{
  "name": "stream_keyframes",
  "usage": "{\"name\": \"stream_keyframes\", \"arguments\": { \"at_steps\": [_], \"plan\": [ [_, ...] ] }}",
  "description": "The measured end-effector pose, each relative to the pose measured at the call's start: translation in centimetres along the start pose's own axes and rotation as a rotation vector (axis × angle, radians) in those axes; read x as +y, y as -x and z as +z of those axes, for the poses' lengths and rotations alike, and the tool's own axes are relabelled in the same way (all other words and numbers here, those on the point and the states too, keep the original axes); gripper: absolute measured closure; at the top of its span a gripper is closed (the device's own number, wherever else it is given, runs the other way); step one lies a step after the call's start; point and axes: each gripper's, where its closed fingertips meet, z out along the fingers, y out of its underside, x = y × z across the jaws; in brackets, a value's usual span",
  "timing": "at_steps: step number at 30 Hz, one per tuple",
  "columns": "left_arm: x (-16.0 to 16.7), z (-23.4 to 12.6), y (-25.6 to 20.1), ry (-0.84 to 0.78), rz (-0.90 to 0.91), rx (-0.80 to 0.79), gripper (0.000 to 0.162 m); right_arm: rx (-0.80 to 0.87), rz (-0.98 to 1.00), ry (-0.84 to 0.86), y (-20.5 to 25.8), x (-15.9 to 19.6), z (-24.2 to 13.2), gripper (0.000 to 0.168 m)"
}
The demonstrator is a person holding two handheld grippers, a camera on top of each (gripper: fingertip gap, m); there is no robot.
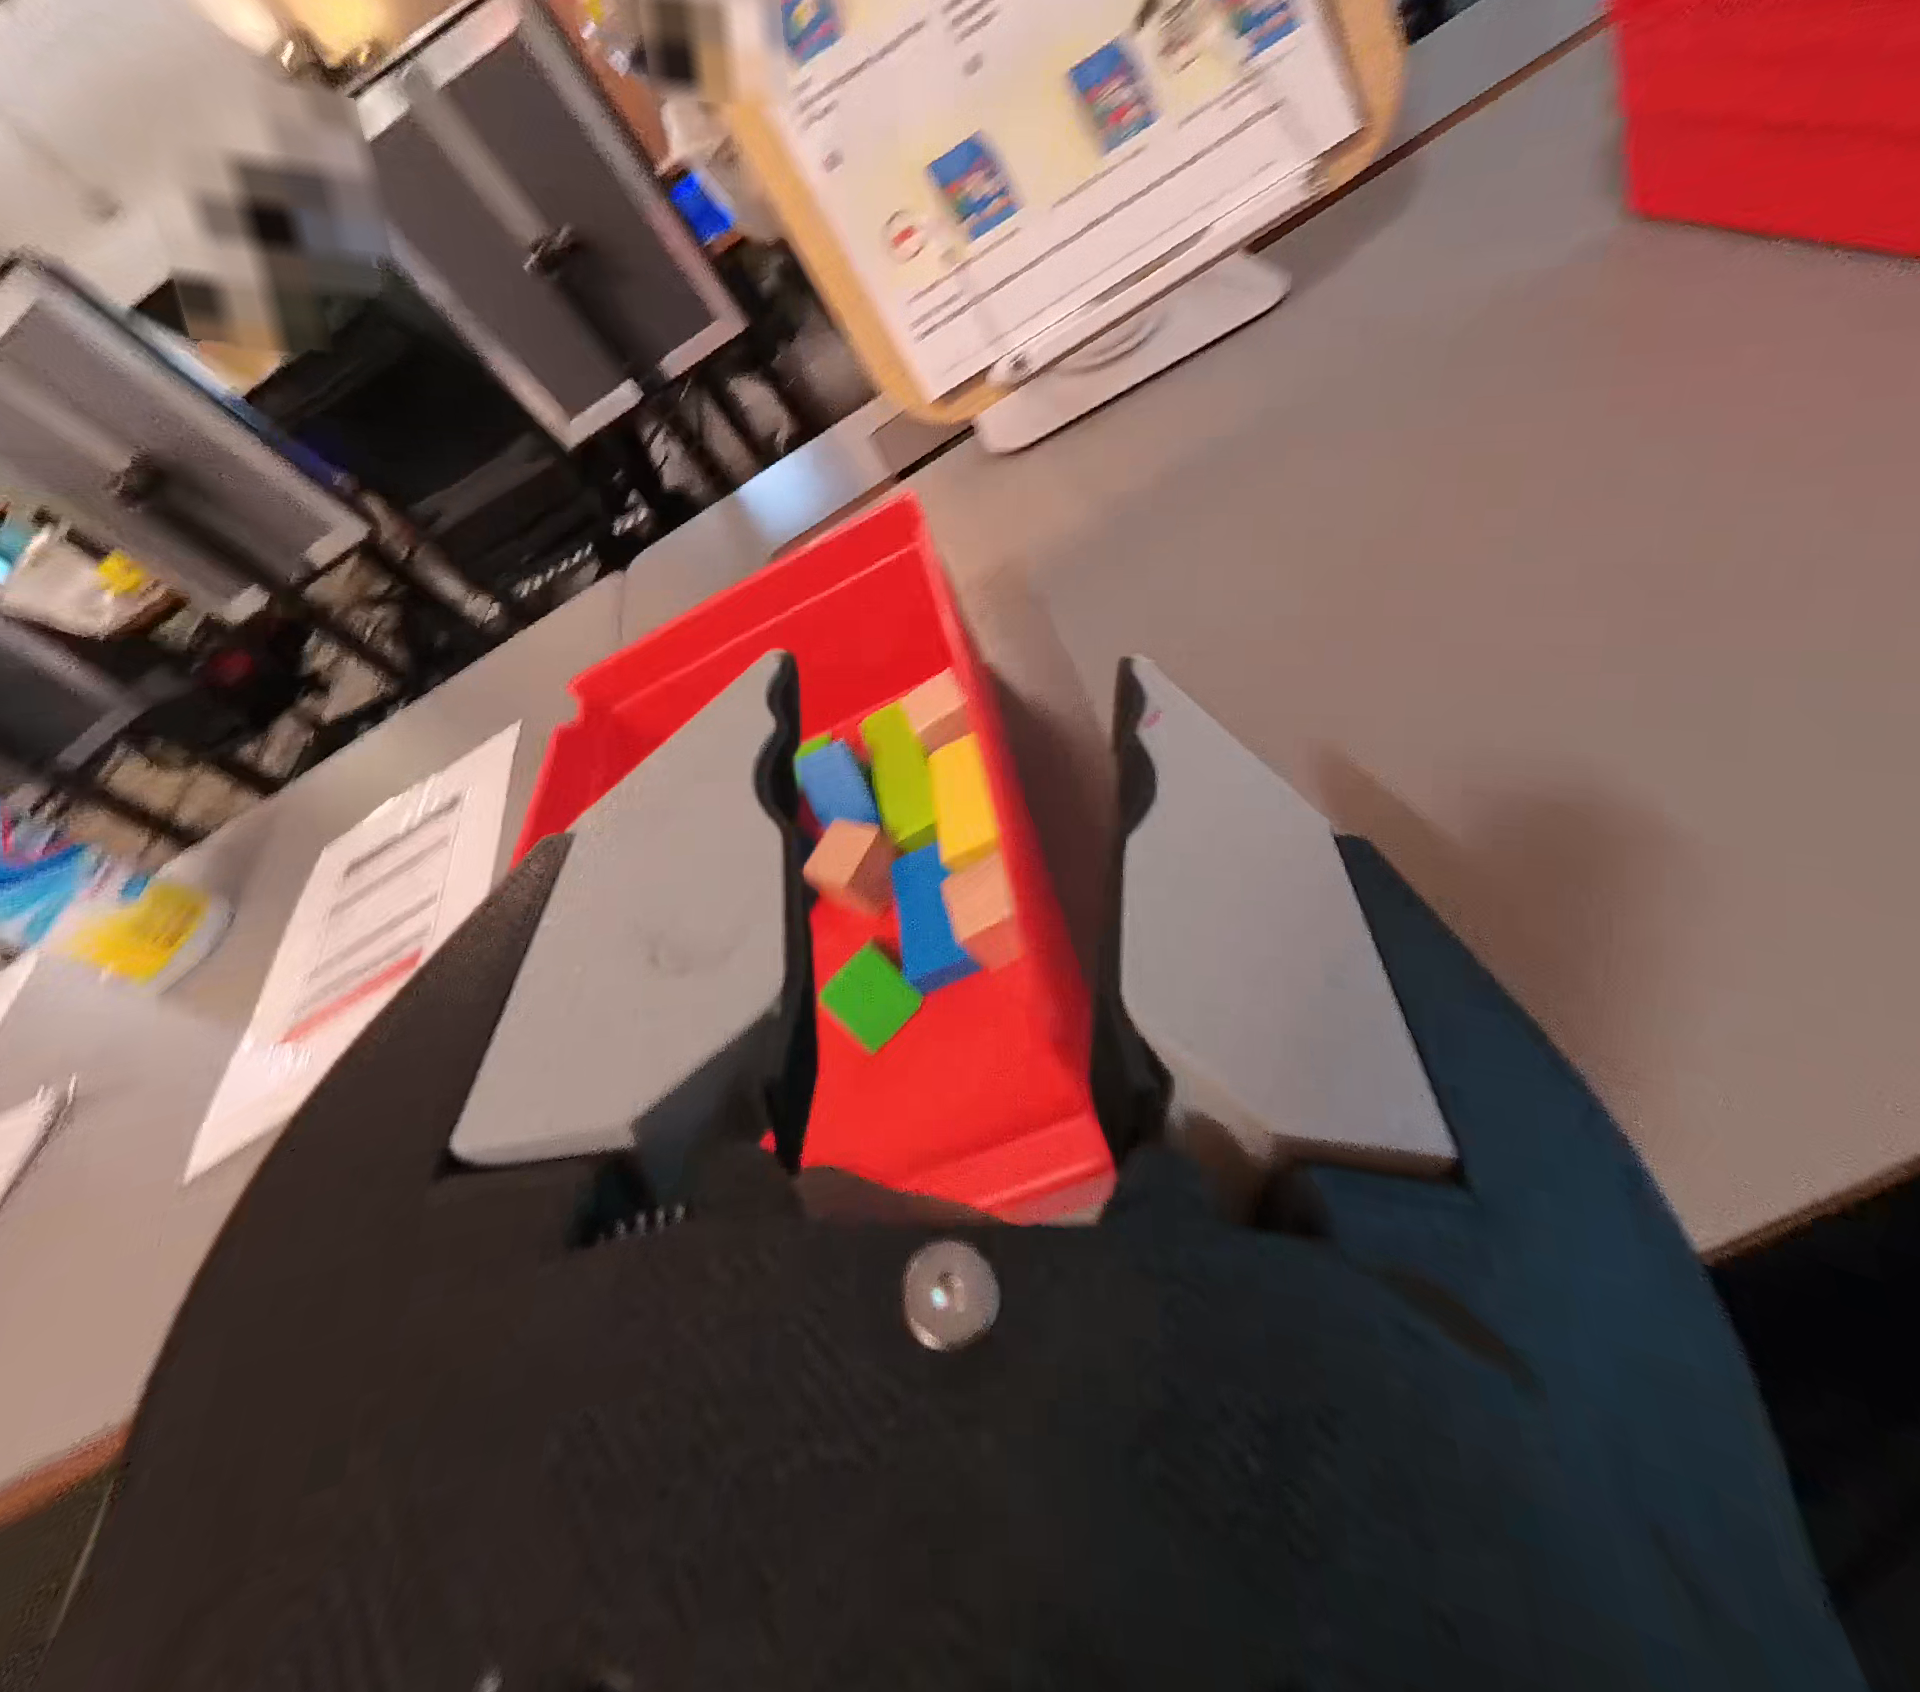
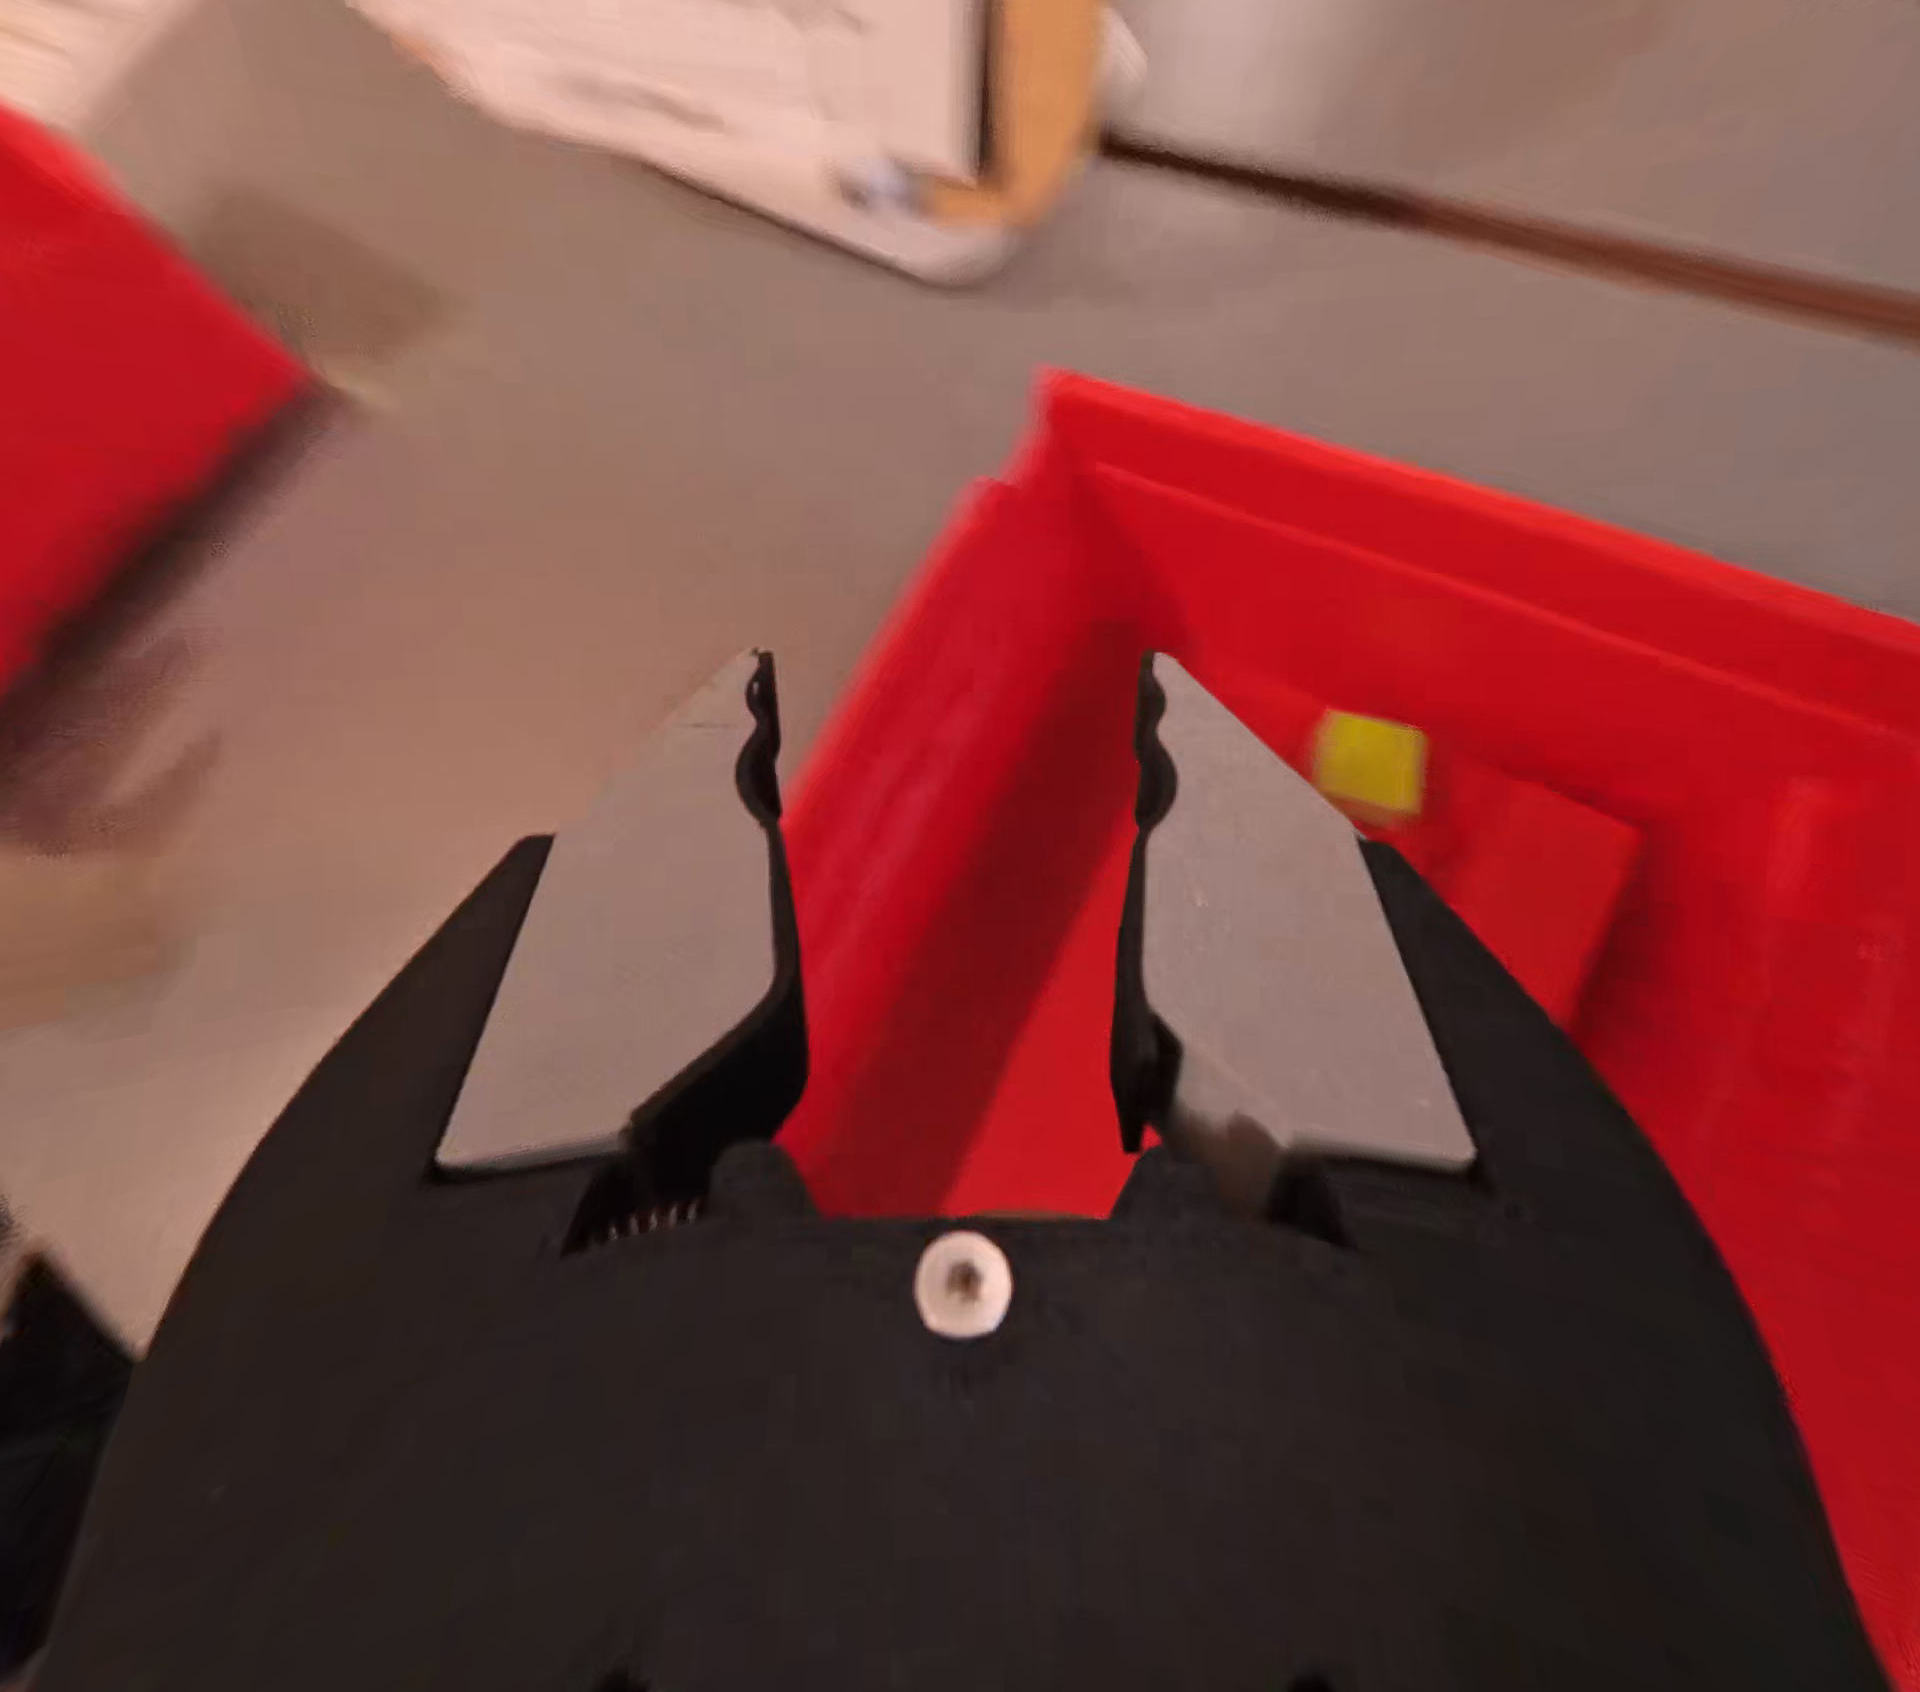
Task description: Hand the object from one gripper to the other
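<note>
Blocks (image 1: 904, 853) of painted wood, blue, green, yellow and plain, lay heaped in a red tray (image 1: 831, 603) on the grey bench (image 1: 1455, 603), and none had been lifted out. They were loose and jumbled, some leaning on each other, which I took to mean the tray served as the stock from which one would be picked for the hand-over.

Hovering over the near end of that tray was the left claw (image 1: 945, 676), its fingers spread wide with nothing between them, the pile showing through the gap. It looked lined up to come down on a block.

Farther right, the right claw (image 2: 951, 666) hung over the corner of a second red tray (image 2: 1455, 520), also spread and empty, touching nothing that I could see. One yellow block (image 2: 1369, 764) sat alone inside that tray, just beyond the right finger. I judged this tray to be the receiving end, which would explain why the claw waited there.

A framed sheet on a white stand (image 1: 1039, 32) stood at the back of the bench, and a paper (image 1: 364, 936) lay flat beside the first tray. Both views were blurred.
</note>
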Motion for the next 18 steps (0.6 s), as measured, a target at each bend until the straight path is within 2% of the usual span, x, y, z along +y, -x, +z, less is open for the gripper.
{"name": "stream_keyframes", "arguments": {
  "at_steps": [1,2,4,5,6,8,9,13,16,18],
  "plan": [
    [0.9,0.0,1.2,0.024,-0.039,-0.027,0.103,-0.083,-0.008,-0.123,2.6,-1.0,-2.2,0.110],
    [1.8,-0.1,2.6,0.049,-0.092,-0.056,0.103,-0.164,-0.007,-0.249,5.0,-1.7,-4.7,0.113],
    [4.0,-0.2,5.4,0.092,-0.207,-0.123,0.103,-0.297,-0.004,-0.459,8.9,-2.2,-9.3,0.138],
    [5.0,-0.4,6.8,0.107,-0.245,-0.162,0.103,-0.345,-0.004,-0.510,10.3,-1.9,-10.9,0.144],
    [6.0,-0.4,7.9,0.122,-0.274,-0.197,0.101,-0.380,-0.003,-0.523,11.5,-1.4,-11.9,0.138],
    [8.0,-0.2,9.1,0.160,-0.330,-0.220,0.096,-0.411,-0.013,-0.485,13.1,-0.3,-12.8,0.107],
    [8.9,0.1,9.2,0.181,-0.354,-0.213,0.092,-0.420,-0.035,-0.466,13.9,0.3,-13.2,0.102],
    [13.0,2.2,9.5,0.300,-0.393,-0.245,0.093,-0.448,-0.131,-0.464,16.3,1.4,-14.5,0.106],
    [15.2,3.8,9.2,0.388,-0.445,-0.253,0.114,-0.474,-0.194,-0.420,17.5,2.1,-14.8,0.104],
    [15.9,4.4,9.2,0.430,-0.467,-0.274,0.120,-0.446,-0.228,-0.413,17.6,2.4,-14.8,0.104]
  ]
}}
